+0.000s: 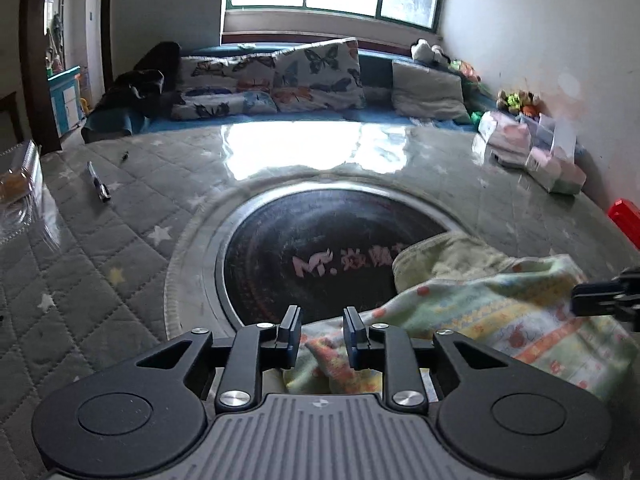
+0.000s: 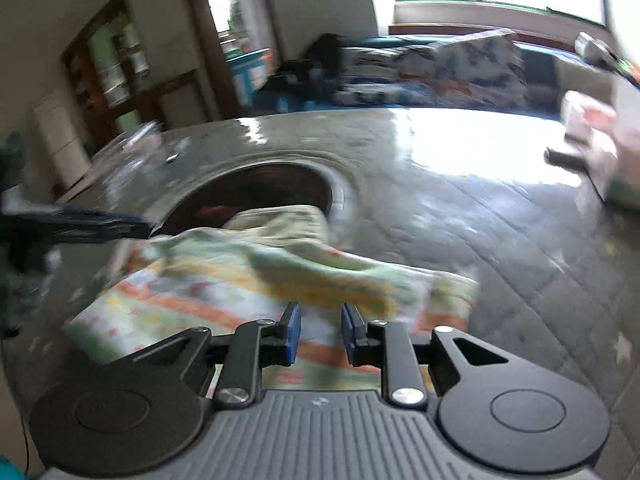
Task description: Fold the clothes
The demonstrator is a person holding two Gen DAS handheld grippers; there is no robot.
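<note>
A small patterned garment point(image 1: 500, 312), pale green and yellow with orange stripes, lies crumpled on the table, partly over the round dark insert point(image 1: 312, 256). My left gripper point(image 1: 322, 334) stands open above the garment's near left corner; the cloth shows in the gap and the pads do not press on it. My right gripper point(image 2: 320, 332) is open over the near edge of the same garment point(image 2: 240, 276), blurred in the right wrist view. Each gripper shows at the edge of the other's view: the right gripper point(image 1: 600, 296) and the left gripper point(image 2: 80, 228).
The table wears a grey quilted star cloth point(image 1: 100, 280) under glossy clear plastic. A pen point(image 1: 99, 182) and a clear plastic box point(image 1: 20, 188) lie at the left. Wrapped packages point(image 1: 532, 148) and a red object point(image 1: 624, 216) sit at the right. Butterfly pillows point(image 1: 316, 76) line the back.
</note>
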